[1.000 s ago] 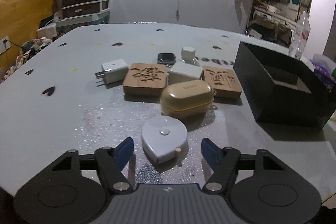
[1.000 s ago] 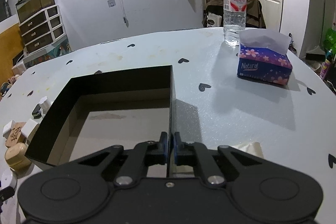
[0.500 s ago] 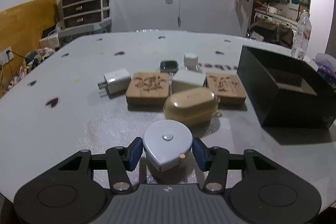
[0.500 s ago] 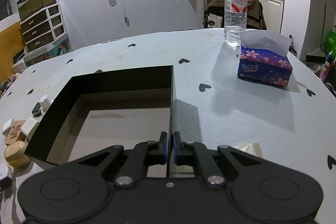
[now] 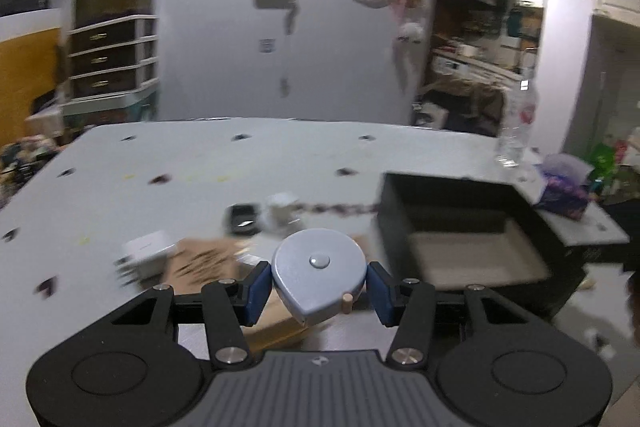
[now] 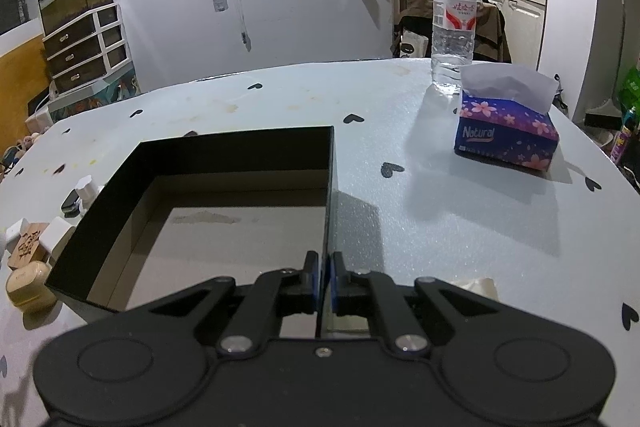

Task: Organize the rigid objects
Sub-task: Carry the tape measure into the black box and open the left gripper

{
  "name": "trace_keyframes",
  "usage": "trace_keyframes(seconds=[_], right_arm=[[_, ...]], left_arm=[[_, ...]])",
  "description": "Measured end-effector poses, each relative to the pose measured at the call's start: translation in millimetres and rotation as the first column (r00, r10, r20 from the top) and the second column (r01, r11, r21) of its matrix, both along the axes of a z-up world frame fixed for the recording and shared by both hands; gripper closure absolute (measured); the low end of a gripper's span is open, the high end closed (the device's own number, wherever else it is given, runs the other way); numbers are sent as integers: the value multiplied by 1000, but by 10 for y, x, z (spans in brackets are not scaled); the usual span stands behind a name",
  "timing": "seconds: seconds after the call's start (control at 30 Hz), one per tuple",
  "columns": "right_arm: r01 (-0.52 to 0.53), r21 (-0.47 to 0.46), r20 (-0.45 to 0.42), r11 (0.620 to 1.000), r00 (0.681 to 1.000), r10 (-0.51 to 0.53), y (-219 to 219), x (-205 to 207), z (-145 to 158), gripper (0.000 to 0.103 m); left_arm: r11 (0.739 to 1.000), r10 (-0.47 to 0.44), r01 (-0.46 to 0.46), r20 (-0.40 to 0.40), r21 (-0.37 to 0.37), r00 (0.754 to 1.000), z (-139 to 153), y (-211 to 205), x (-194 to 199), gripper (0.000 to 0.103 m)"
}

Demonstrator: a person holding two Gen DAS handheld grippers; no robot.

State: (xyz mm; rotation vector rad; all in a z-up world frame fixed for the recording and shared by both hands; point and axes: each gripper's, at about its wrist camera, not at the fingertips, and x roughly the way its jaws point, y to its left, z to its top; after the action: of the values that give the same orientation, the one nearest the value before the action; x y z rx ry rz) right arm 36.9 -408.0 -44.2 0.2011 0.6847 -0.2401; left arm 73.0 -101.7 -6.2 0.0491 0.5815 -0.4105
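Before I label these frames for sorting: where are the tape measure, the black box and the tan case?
tape measure (image 5: 319,269): left wrist view, on its grey top face.
black box (image 6: 236,157): right wrist view, on its far inner wall.
tan case (image 6: 29,283): right wrist view, on its lid.

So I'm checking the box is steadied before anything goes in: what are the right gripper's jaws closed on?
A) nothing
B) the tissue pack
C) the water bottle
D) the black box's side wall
D: the right gripper has its jaws pinched on the thin side wall of the black box.
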Motion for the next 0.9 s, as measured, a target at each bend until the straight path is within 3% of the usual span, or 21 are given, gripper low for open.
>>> trace_keyframes(seconds=[0.23,0.43,0.73,0.9], right_arm=[[-17,-13,-1,1000,1000,17,5,4,3,97],[-36,4,7,999,999,36,-40,-11,-1,96],[-36,19,19,999,999,36,-83,-31,-12,96],[-27,20,19,999,999,27,-78,-32,-14,97]], left_arm=[[988,-149,147,-35,-54,988,112,-702,280,51],[972,-234,229,-104,-59,967,4,-1274,537,51],[964,-265,266,-223,-29,938,-285,-1971,908,50],[959,-281,278,-280,-50,918,-409,-2175,1008,50]])
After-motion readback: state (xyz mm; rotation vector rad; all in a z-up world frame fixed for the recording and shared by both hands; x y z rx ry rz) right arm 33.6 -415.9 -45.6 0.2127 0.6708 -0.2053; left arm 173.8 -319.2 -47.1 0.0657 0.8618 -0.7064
